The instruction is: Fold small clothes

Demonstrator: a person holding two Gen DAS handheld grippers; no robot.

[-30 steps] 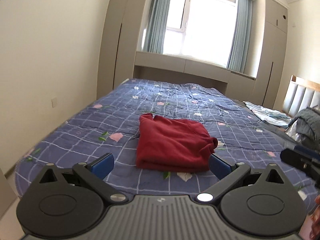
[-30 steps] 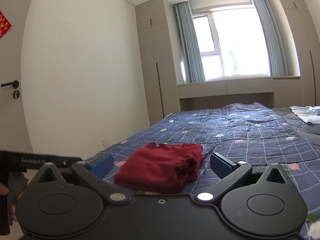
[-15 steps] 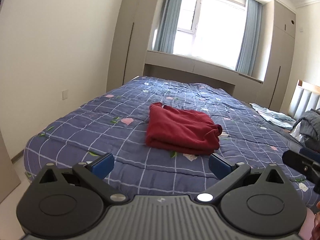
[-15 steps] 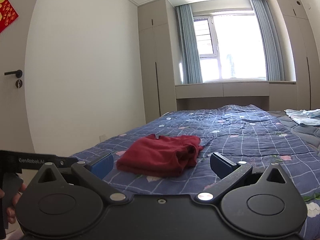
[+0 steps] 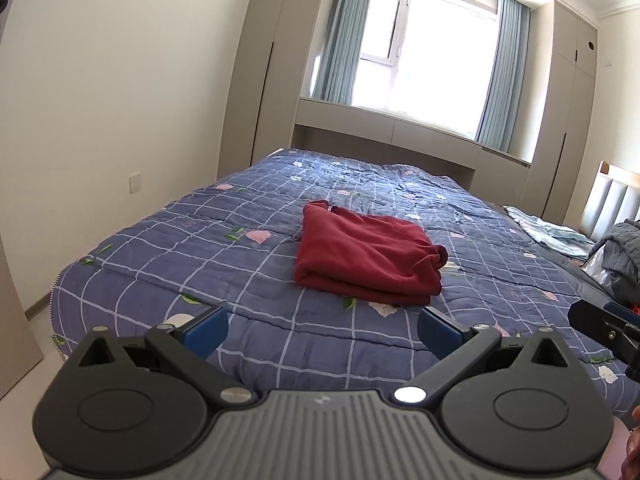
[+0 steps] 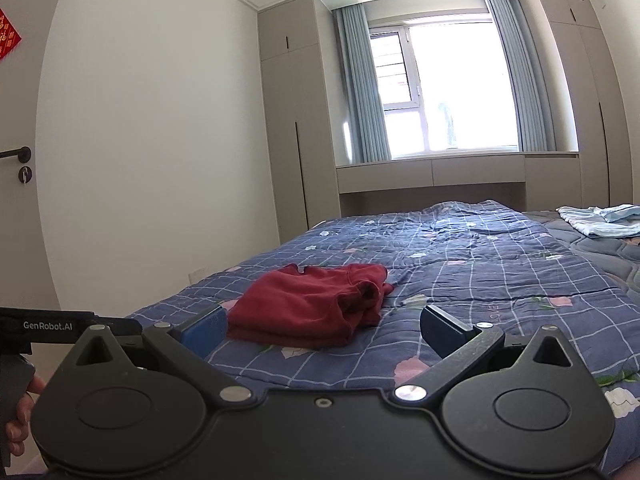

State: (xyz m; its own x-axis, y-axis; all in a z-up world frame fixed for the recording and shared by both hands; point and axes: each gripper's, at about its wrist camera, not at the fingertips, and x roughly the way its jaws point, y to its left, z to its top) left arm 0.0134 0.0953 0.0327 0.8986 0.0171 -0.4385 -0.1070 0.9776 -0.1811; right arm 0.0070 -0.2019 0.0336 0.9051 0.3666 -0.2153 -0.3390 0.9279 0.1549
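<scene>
- A bed (image 5: 248, 264) is filling the lower half of both views, wearing a blue quilt (image 6: 480, 280) with a pale grid and small pink flowers.
- Tall beige wardrobes (image 6: 296, 120) are standing at either side of a bright window (image 5: 432, 72), and blue-grey curtains (image 6: 360, 92) are hanging down both edges of the glass.
- A red garment (image 5: 364, 258) is lying folded into a thick rectangle on the quilt, toward the near left part of the bed, with its layered fold edge facing the cameras and a bunched end on its right.
- A pale blue cloth (image 6: 600, 220) is lying flat at the far right side of the bed, well apart from the red garment.
- A dark grey bundle (image 5: 620, 248) is sitting by the padded headboard (image 5: 612, 204) at the right edge of the left wrist view.
- The left gripper (image 5: 322, 326) is hovering above the near edge of the bed, its blue-padded fingers (image 5: 206, 326) spreading wide and gripping nothing.
- The right gripper (image 6: 324, 326) is hanging at a lower angle, its fingers (image 6: 444, 330) likewise standing wide apart and empty, with the garment lying beyond them, clear of the pads.
</scene>
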